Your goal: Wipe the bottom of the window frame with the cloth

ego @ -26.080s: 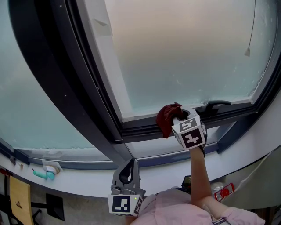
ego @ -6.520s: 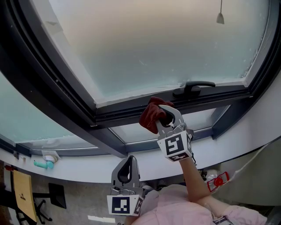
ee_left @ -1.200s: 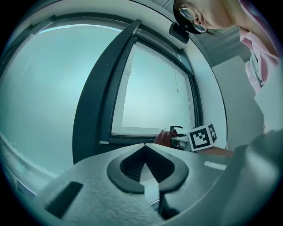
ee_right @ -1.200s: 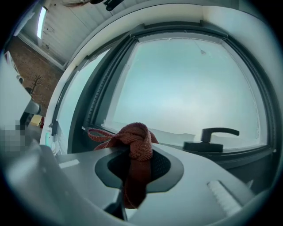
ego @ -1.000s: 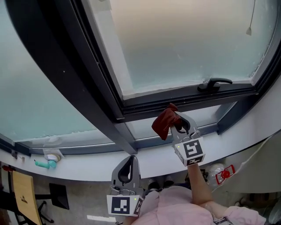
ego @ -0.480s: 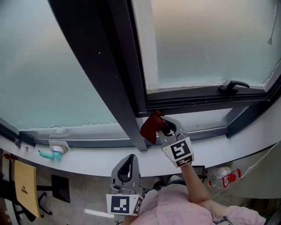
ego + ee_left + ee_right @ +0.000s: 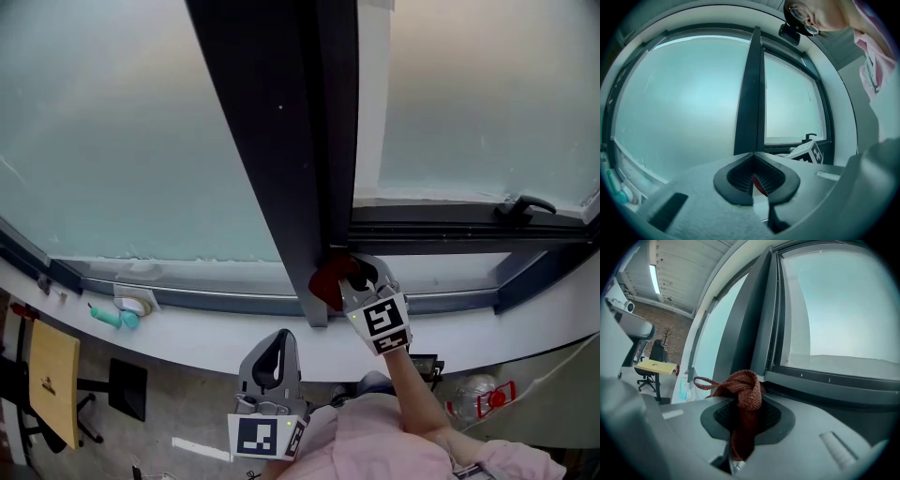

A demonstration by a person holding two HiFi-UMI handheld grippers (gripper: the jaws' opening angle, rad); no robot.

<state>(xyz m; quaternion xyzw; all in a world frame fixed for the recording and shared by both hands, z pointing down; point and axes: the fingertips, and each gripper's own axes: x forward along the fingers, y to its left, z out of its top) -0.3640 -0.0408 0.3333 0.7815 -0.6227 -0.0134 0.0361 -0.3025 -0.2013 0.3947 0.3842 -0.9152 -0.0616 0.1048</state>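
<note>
One red cloth [image 7: 325, 285], clamped in the jaws of the right gripper [image 7: 359, 277] and partly hidden by them, seems to touch the window frame [image 7: 441, 226] at the foot of the mullion [image 7: 281, 141], 5 o'clock of centre. The left gripper [image 7: 273, 354], at 6 o'clock, has its jaws together, empty.

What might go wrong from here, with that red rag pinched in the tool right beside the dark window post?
1. The cloth is bunched in the right gripper, with a loose loop sticking out. It may snag on a frame edge or pull free.
2. It sits close against the dark post, so the hard jaws rather than the fabric might scrape the frame.
3. On a sweep to the right, it could catch the window handle.
</note>
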